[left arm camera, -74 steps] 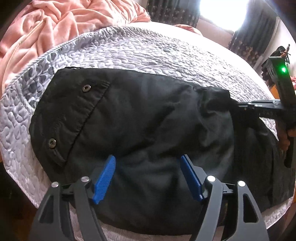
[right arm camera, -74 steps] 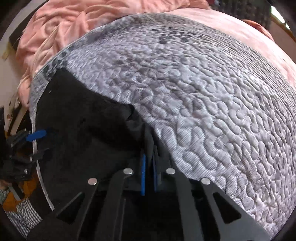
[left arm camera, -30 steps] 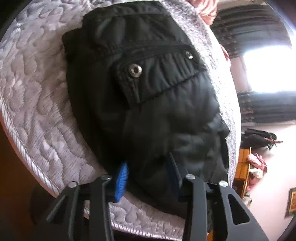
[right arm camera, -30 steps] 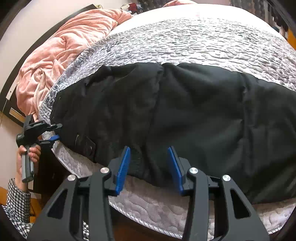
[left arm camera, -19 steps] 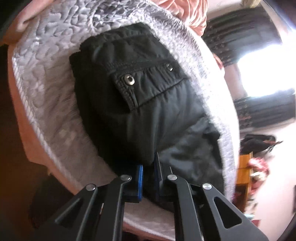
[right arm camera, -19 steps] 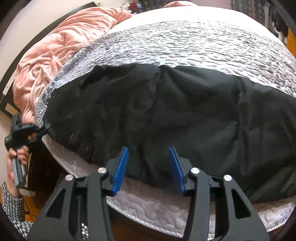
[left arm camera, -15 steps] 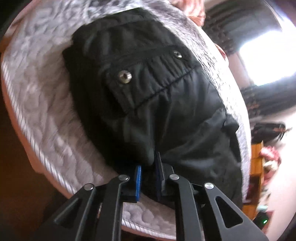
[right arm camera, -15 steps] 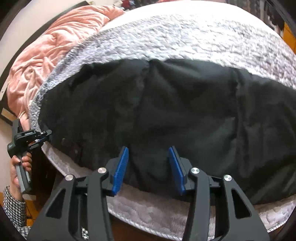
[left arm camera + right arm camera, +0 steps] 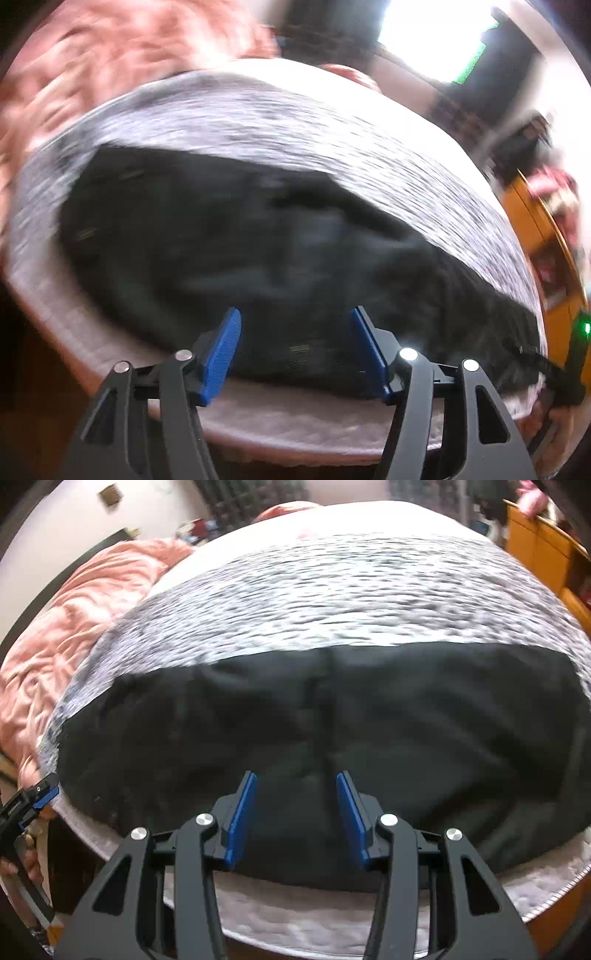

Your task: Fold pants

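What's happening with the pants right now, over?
Left gripper jaws just opened, nothing between them. Right gripper open, empty. Black pants lying loose on grey quilt. Nothing in the way.

The pants (image 9: 369,716) lie stretched left to right across the near part of the quilt (image 9: 332,590), which covers the bed. Behind the quilt's left side sits a bunched blanket (image 9: 74,609). In the right wrist view the right gripper (image 9: 295,812) hangs over the pants' near edge, jaws apart, and the left gripper (image 9: 40,797) shows at the pants' far-left end (off the bed's corner). A cabinet (image 9: 535,542) stands to the right of the bed.
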{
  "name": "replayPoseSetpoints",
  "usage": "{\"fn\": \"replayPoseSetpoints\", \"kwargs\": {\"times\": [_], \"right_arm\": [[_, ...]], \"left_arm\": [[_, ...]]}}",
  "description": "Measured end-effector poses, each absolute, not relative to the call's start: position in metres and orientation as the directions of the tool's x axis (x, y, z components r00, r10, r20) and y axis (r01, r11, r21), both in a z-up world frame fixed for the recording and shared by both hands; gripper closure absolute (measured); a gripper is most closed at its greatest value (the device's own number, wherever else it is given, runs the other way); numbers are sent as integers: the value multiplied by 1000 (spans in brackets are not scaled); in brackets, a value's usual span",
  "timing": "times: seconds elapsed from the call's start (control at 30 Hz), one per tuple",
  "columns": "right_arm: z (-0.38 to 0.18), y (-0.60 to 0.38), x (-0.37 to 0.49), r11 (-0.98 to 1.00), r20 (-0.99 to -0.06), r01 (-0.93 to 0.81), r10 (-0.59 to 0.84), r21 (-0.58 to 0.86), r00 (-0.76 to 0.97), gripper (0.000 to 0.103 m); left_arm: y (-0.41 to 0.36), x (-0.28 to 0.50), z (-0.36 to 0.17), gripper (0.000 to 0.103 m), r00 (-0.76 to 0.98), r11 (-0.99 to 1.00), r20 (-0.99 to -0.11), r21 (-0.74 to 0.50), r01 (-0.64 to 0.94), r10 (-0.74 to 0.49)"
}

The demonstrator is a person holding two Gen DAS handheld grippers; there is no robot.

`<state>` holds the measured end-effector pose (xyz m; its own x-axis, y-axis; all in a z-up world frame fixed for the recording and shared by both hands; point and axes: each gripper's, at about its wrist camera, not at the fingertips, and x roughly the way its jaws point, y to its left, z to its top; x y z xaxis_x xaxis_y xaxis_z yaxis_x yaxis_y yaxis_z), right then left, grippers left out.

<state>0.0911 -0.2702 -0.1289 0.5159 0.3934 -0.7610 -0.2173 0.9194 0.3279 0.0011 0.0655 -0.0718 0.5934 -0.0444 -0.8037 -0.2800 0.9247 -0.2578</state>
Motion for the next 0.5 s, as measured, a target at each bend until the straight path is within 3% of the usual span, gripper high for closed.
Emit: {"fn": "replayPoseSetpoints", "kwargs": {"times": [0.17,0.3,0.43,0.47,0.5], "right_arm": [[-151,-307,104,932,-794,-129,356,338,494,58],[-175,-317,112,933,-822,-114,355,341,445,58],[-168,-324,107,919,-797,-141,390,368,461,57],[-163,-331,103,913,-780,-143,401,382,480,55],[-155,-347,95,903,-754,-128,414,409,510,46]], "left_arm": [[3,50,-101,37,551,968,-830,-202,-152,-86],[-23,67,-140,21,461,983,-886,-128,-130,-54],[-38,68,-142,16,470,992,-883,-65,-113,-4],[-39,68,-139,16,468,990,-884,-83,-111,-21],[-40,67,-134,16,474,988,-879,-111,-111,-45]]}}
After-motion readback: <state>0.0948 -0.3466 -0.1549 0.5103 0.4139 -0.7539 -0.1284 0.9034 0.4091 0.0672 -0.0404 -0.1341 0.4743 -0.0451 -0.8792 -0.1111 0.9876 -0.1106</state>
